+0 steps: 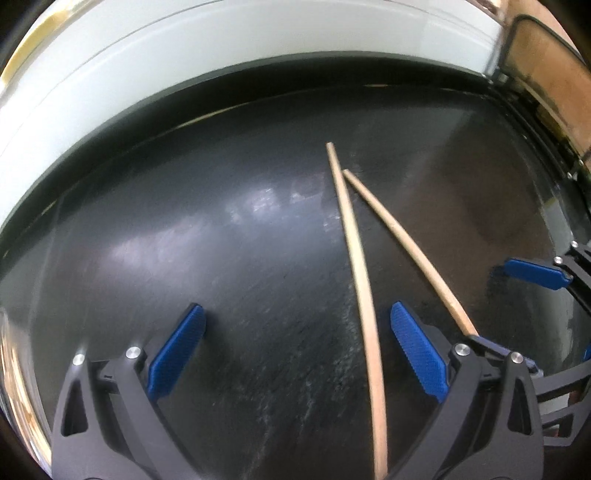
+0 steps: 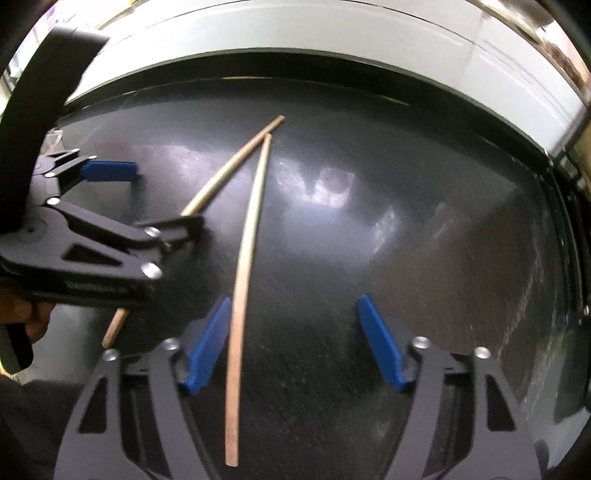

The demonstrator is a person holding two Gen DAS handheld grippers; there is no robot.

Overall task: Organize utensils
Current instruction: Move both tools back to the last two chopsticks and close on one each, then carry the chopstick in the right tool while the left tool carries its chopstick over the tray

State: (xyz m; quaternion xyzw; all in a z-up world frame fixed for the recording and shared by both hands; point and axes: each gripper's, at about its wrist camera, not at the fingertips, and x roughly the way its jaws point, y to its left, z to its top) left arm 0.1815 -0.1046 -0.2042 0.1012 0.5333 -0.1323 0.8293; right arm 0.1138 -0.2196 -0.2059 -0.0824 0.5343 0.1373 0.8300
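**Two chopsticks on a dark worktop, both grippers spread wide**

While both grippers hang low over the dark worktop [image 1: 184, 240], two pale wooden chopsticks lie on it in a narrow V, their far tips near each other and their near ends spread apart. In the left wrist view, the straighter chopstick [image 1: 356, 258] runs between the spread fingers of the left gripper [image 1: 295, 350], close to the right-hand blue pad [image 1: 417, 354] without clearly touching it. The second chopstick [image 1: 410, 251] slants off to the right and passes behind that finger, outside the jaws. The left gripper is released and grasps nothing.

From the right wrist view, the right gripper [image 2: 295, 343] is likewise spread wide and holds nothing. One chopstick [image 2: 245, 258] lies just inside its left blue pad [image 2: 207, 347], and whether they touch cannot be told. The other chopstick [image 2: 225, 171] slants away to the left and disappears under the black frame of the left gripper [image 2: 140, 199], reappearing below it. A light wall [image 2: 332, 33] borders the far edge of the worktop [image 2: 424, 258]. The right gripper [image 1: 535, 273] also shows at the right edge of the left wrist view.
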